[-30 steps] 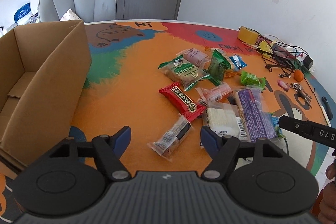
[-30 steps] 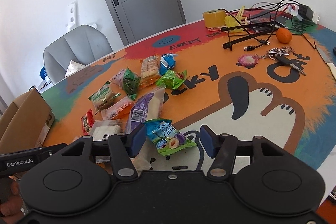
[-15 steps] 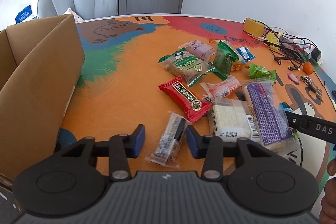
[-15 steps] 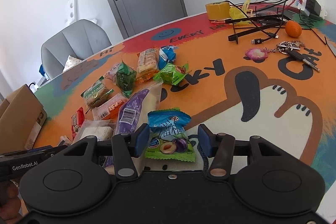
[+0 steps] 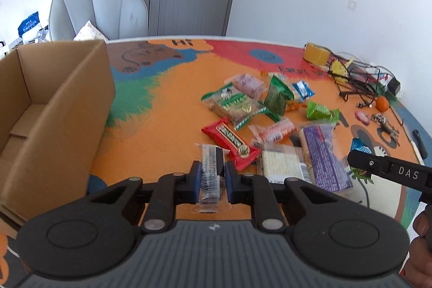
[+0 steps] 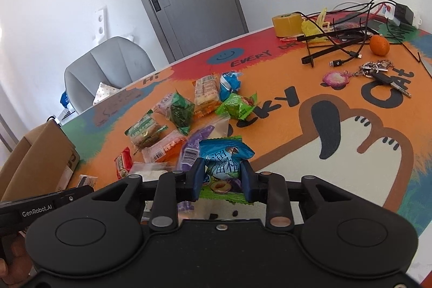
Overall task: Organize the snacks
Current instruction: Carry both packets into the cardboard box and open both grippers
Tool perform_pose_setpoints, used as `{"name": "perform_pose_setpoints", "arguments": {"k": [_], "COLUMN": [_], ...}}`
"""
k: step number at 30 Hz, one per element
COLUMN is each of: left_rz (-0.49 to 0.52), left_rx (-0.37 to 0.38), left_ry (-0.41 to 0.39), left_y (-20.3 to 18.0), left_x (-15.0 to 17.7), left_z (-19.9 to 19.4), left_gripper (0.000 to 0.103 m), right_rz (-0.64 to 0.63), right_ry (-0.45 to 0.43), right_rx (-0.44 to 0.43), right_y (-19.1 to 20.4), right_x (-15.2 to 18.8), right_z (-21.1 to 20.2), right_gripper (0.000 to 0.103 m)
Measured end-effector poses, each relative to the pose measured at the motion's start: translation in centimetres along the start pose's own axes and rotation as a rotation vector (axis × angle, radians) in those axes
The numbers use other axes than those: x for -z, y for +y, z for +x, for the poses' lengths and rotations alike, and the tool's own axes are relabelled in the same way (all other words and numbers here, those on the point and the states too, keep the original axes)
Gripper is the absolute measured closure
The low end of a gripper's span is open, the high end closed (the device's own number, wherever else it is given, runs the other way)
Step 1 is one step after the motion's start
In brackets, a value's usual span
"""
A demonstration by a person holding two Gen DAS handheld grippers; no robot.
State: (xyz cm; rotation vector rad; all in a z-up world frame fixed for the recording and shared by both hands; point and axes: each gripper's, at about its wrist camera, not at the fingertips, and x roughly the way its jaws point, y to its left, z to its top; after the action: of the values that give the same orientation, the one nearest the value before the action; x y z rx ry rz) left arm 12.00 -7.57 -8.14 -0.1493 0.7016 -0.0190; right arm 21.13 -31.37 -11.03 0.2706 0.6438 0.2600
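Both grippers gripping snack packets

The left gripper [image 5: 212,177] is clamping a clear striped packet [image 5: 212,166]; the right gripper [image 6: 222,177], jaws just closing, is apparently pinching a blue plum packet [image 6: 225,155], beside the loose snack pile [image 5: 272,115] on the table mat [image 5: 167,99], cardboard box [image 5: 48,109] to the left.

Two wrist fisheyes, close, angled down over the table [image 5: 167,99], both sharing the snack pile [image 6: 189,115]

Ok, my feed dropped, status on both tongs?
Left tongs shut on clear packet. Right tongs just closed on blue packet. Box open, path clear.
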Motion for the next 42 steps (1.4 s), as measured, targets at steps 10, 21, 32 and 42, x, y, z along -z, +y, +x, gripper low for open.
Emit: {"name": "perform_pose_setpoints", "arguments": {"k": [10,21,32,42], "left_rz": [-0.036,-0.075,-0.138,-0.193], "left_rx": [-0.017,-0.05,-0.116,-0.172], "left_ry": [-0.116,-0.229,-0.257,-0.25], "left_y": [1.9,5.2,9.6,13.5], "left_x": [-1.5,-3.0,-3.9,-4.3], "left_z": [-4.4,-8.3,-9.1,-8.4], "left_gripper": [0.086,0.086,0.086,0.086], "right_rz": [-0.054,-0.102,-0.16,-0.204], "right_ry": [-0.05,-0.08,-0.092,-0.07], "right_rx": [-0.057,-0.109,-0.182,-0.249], "right_y": [3.8,7.9,13.0,17.0], "right_x": [-1.0,-1.6,-2.4,-3.0], "right_z": [-1.9,-2.3,-1.4,0.4], "right_gripper": [0.074,0.074,0.074,0.074]}}
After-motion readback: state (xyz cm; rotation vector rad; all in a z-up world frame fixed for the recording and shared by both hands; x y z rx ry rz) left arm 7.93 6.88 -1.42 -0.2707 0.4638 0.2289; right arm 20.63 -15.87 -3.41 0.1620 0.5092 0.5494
